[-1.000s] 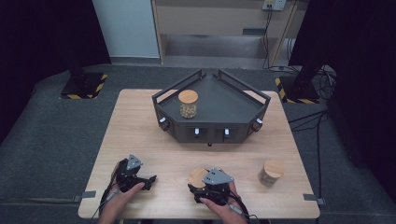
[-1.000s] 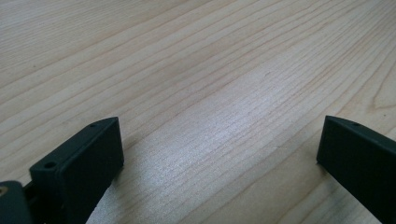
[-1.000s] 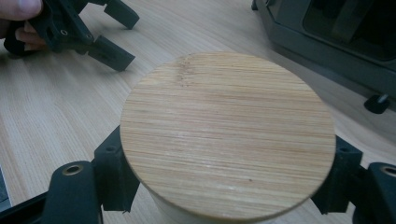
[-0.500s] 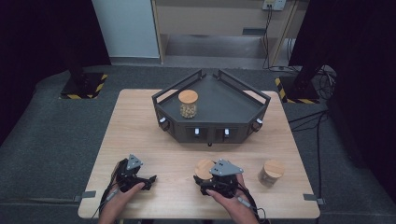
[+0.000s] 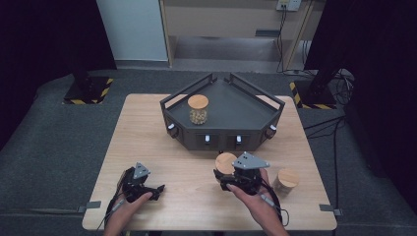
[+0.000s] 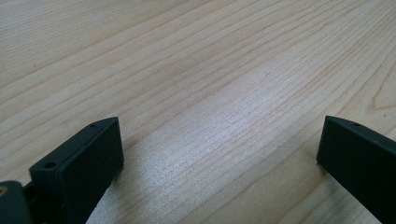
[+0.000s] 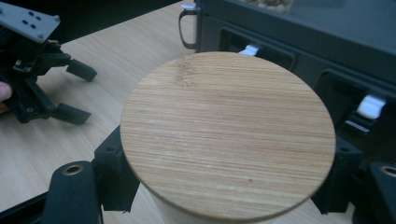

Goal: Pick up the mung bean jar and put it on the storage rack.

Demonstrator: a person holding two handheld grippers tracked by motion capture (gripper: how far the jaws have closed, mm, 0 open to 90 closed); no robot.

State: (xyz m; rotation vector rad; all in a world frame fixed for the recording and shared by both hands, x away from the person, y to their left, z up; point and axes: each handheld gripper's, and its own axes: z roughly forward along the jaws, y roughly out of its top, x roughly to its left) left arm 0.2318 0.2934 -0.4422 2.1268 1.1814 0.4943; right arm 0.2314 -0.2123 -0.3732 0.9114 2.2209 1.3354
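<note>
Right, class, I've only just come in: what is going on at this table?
A person works at a wooden table with a gripper in each hand. The right gripper is shut on a jar with a wooden lid, held in front of a dark tray. Another lidded jar stands in the tray, and a third jar stands on the table to the right. The left gripper rests open near the front edge, holding nothing.
</note>
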